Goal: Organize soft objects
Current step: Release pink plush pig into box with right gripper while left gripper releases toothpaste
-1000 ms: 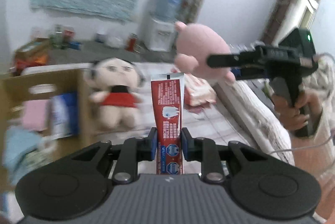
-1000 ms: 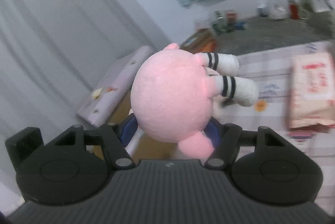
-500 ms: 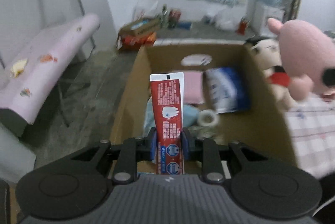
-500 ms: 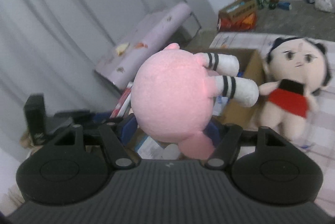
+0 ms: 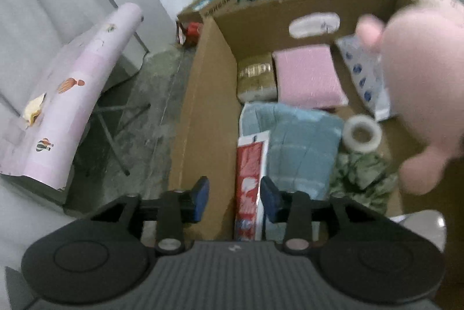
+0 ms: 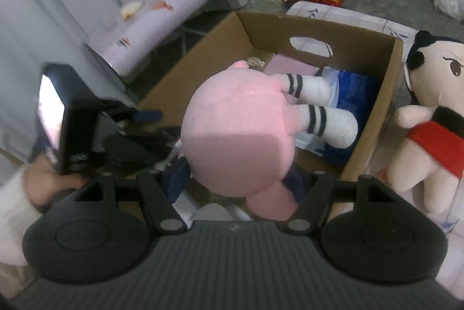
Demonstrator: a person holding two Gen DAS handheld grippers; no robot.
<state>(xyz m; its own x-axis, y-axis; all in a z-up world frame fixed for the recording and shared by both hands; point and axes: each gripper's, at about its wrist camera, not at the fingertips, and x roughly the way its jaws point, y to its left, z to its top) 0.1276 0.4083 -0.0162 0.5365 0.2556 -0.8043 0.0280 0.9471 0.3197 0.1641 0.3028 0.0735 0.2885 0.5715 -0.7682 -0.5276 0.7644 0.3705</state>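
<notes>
Here the left gripper (image 5: 234,195) hangs over the near left corner of the cardboard box (image 5: 203,95), its jaws just opened; the red toothpaste tube (image 5: 250,182) stands between the blue pads with a clear gap on the left side, and whether the right pad still touches it cannot be told; the tube's lower end is hidden behind the gripper body, so it is unclear what it rests on. Inside the box lie a pale blue folded cloth (image 5: 298,141), a pink pad (image 5: 307,75), a gold-printed packet (image 5: 256,78), a roll of clear tape (image 5: 362,133), a green patterned fabric (image 5: 362,173) and a white bag with blue dots (image 5: 362,75); the right gripper (image 6: 236,179) is clamped on the pink plush toy (image 6: 240,130), which fills its jaws and hangs above the box's near side, its two striped white legs (image 6: 322,104) pointing across the box; in the left wrist view the same toy shows blurred at the right edge, over the box. A doll in a red top (image 6: 429,118) sits just outside the box's right wall on checked bedding (image 6: 348,17); a lilac ironing board (image 5: 75,98) stands well apart on the left.
</notes>
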